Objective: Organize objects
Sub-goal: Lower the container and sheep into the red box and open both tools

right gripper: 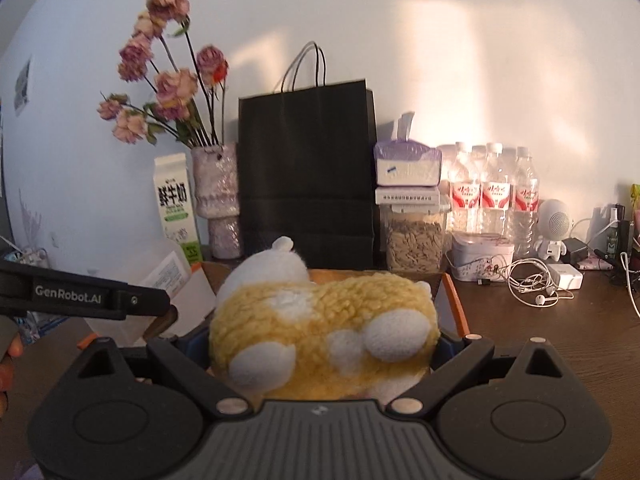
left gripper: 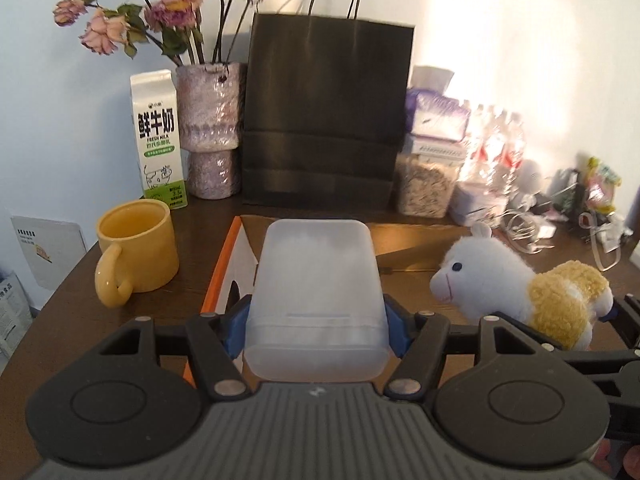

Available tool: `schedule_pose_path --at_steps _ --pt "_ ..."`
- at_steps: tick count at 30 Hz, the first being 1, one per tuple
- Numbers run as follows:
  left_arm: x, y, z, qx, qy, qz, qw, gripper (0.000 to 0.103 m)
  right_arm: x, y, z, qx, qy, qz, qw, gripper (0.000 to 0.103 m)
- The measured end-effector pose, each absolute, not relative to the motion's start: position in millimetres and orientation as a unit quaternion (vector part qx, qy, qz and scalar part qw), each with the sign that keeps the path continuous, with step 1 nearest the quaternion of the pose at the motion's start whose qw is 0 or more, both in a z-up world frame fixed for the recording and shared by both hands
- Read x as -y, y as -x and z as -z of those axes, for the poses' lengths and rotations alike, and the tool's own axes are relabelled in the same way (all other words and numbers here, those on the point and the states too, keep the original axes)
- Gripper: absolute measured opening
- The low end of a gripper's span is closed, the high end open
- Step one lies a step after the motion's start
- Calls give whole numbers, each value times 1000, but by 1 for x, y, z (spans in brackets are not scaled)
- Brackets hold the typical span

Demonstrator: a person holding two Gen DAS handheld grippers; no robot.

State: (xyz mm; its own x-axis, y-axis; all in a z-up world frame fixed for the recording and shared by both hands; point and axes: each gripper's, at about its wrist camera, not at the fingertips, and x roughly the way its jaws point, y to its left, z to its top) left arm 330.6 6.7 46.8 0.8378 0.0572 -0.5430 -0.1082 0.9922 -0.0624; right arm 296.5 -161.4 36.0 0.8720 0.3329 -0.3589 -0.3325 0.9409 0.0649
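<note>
Left tool clamped on frosted, rounded plastic container, centre frame, hiding most of orange-edged cardboard box. Right tool gripping fluffy yellow-and-white plush sheep, lower centre, head partly hidden; fingertips buried in fleece.

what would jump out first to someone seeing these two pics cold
Each gripper is holding something over an open cardboard box: the left gripper has its jaws closed on a frosted plastic container, and the right gripper clamps a white and yellow plush sheep. Behind stand a tall black paper bag at the wall, dried roses in a vase to its left, and a yellow mug left of the box.
</note>
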Motion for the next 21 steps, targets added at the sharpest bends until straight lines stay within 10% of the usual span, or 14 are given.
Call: schedule_pose_path --at_steps 12,15,21 --pt "-13 -368 -15 -321 33 -50 945 67 161 -337 -4 -235 -7 -143 961 101" --pt "-11 -364 -14 -314 25 -56 948 102 164 -337 -1 -237 -11 -140 961 103" --pt "-10 -358 -17 -303 13 -65 951 103 163 -335 -3 -239 -9 -147 960 103"
